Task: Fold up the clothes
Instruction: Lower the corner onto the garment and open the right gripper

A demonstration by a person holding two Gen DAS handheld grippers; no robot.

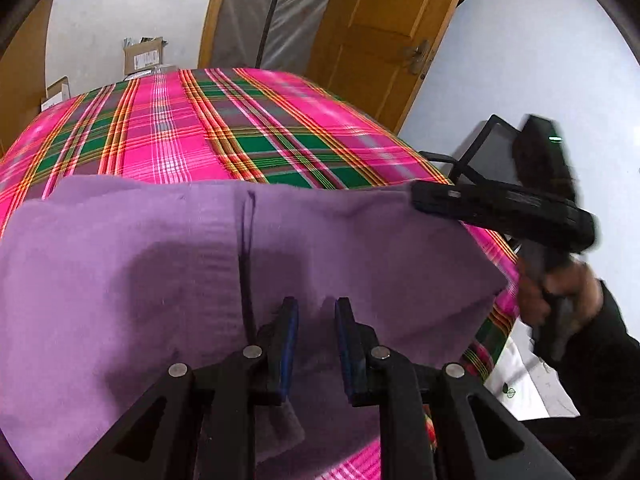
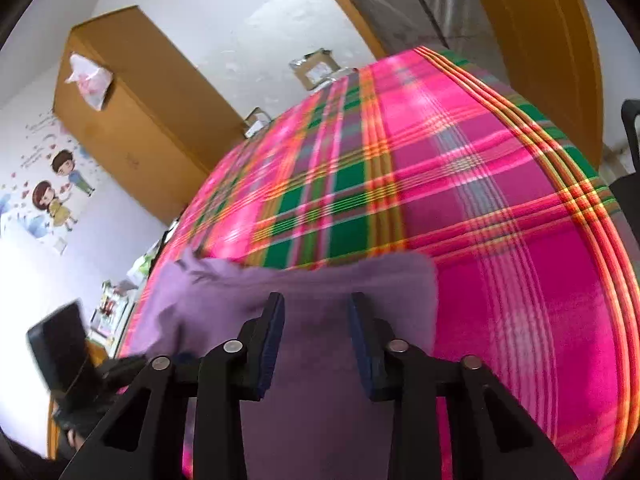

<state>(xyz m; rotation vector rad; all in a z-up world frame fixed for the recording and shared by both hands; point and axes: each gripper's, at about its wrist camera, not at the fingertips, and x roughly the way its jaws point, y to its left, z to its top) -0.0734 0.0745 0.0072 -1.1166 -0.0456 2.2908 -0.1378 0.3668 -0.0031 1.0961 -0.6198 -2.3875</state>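
Fingers of left gripper point(image 1: 316, 320) and right gripper point(image 2: 316, 316) stand narrow; grip on garment point(image 1: 160, 260) unclear.

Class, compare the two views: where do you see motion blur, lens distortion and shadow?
Left wrist view: right gripper and hand smeared, shadow on purple cloth. Right wrist view: plaid bedspread streaked with blur and bulged by the fisheye.

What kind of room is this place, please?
Most likely a bedroom in a home: a plaid bedsheet covers a wide bed-like surface, a wooden wardrobe stands against the wall, and a cartoon couple sticker decorates the wall beside it.
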